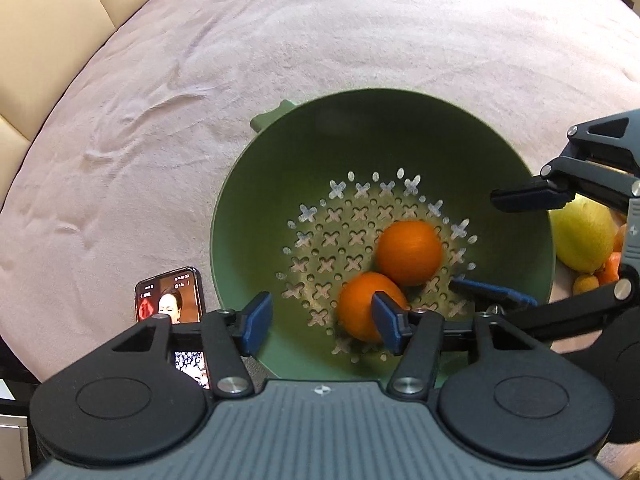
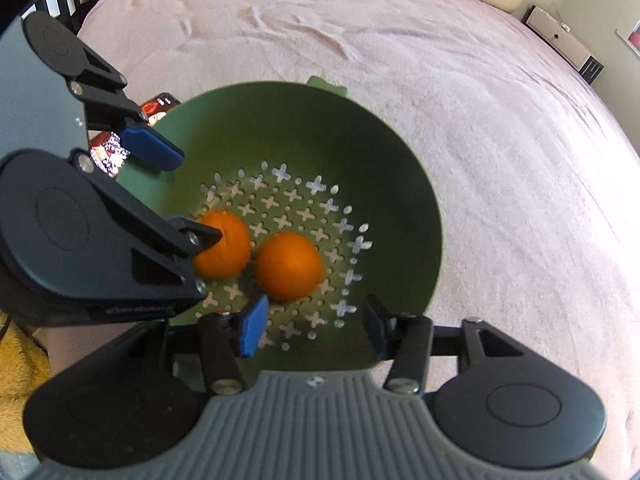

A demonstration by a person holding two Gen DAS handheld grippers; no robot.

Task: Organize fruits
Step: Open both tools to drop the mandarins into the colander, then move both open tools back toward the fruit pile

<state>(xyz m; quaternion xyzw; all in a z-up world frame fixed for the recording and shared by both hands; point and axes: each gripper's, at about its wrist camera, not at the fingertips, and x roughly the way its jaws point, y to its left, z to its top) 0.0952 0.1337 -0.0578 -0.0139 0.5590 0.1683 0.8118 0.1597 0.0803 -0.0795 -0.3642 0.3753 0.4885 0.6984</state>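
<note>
From the left wrist view, the left tongs (image 1: pixel 320 320) stand wide over the near rim of the green colander (image 1: pixel 280 184), which sits on the pink bedspread (image 1: pixel 280 40). Two oranges lie on the colander's perforated floor: the nearer orange (image 1: pixel 362 306) sits just ahead of the tongs' right-hand blue pad, partly hidden by it, and the farther orange (image 1: pixel 409 252) touches it on the side away from the camera. Neither is gripped. The right tongs (image 1: pixel 516 248) reach in across the colander's right rim, fingers spread and empty. Beyond that rim, outside the colander, lie a yellow-green fruit (image 1: pixel 584 240) and some smaller orange pieces, too cropped to name; these look to me like the fruit not yet sorted. A phone (image 1: pixel 170 296) lies just left of the colander. From the right wrist view, the right tongs (image 2: pixel 316 330) again stand wide with nothing between the pads, hanging over the colander's (image 2: pixel 360 152) near wall, and one orange (image 2: pixel 289 266) lies directly ahead of the gap while the other orange (image 2: pixel 228 250) sits to its left, half behind the left tongs (image 2: pixel 188 204). This view hides the loose fruit outside the colander, which only the left camera shows; since that fruit lies on the colander's right, the right tongs are the nearer pair for it.
</note>
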